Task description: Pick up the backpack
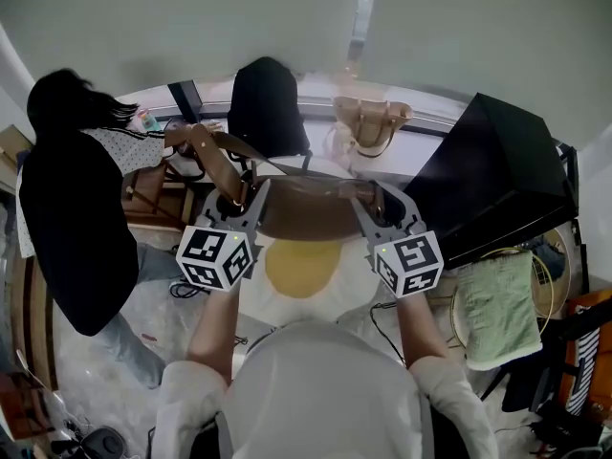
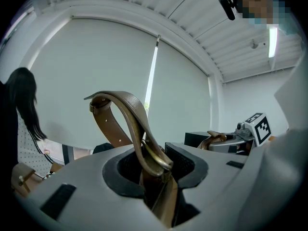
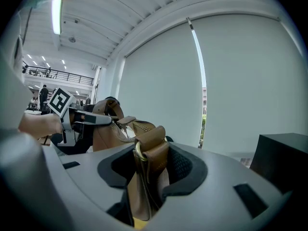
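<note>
Left tool is clamped on a tan leather strap. Its pads pinch the strap right at a brass buckle, and the strap's loose end arches up and over above the jaws. Right tool is clamped on a folded leather tab that carries a brass ring.

Between the two tools, seen from the head view, stretches the brown leather backpack, one end gripped by each. It hangs in front of the person, above a round white cushion with a yellow centre. Whether its underside touches the cushion cannot be told.

The step in hand looks like the lift itself. To do it well, both tools should probably rise together and stay level, so the weight is shared and the bag does not tip toward one end. The left grip is the weaker one, since a smooth strap could slide through the pads; the buckle may act as a stop. A slow, even lift would avoid jerking either clamp loose.
</note>
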`<state>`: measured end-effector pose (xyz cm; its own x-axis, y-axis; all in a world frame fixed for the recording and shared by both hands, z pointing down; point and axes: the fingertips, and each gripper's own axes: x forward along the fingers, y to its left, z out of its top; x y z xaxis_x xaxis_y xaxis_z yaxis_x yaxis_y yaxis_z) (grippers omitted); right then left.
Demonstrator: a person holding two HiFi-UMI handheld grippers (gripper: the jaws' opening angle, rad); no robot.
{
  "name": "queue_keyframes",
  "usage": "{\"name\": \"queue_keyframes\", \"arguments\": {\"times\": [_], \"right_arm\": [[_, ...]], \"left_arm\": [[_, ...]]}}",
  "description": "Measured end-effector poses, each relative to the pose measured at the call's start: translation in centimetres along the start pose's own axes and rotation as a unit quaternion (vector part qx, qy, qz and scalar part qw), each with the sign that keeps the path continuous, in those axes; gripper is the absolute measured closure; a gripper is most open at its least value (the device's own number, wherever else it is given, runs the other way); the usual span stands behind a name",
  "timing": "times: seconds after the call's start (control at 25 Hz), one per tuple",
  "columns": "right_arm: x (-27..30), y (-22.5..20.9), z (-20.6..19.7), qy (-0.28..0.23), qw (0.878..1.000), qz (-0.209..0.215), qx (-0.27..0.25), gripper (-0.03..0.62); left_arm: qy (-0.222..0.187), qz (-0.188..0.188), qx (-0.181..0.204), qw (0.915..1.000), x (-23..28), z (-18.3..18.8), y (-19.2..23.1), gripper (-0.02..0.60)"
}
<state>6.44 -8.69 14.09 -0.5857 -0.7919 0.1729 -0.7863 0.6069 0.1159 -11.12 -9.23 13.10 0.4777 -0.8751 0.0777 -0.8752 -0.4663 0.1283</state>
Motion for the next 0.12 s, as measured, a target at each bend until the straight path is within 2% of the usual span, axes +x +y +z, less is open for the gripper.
{"name": "queue_keyframes", "arguments": {"times": [0.12], "right_arm": [[0.11, -0.09, 0.08, -0.001, 1.0, 0.001, 0.001, 0.419]], "left_arm": [[0.0, 0.001, 0.001, 1.0, 0.07, 0.1, 0.07, 0.43]]}}
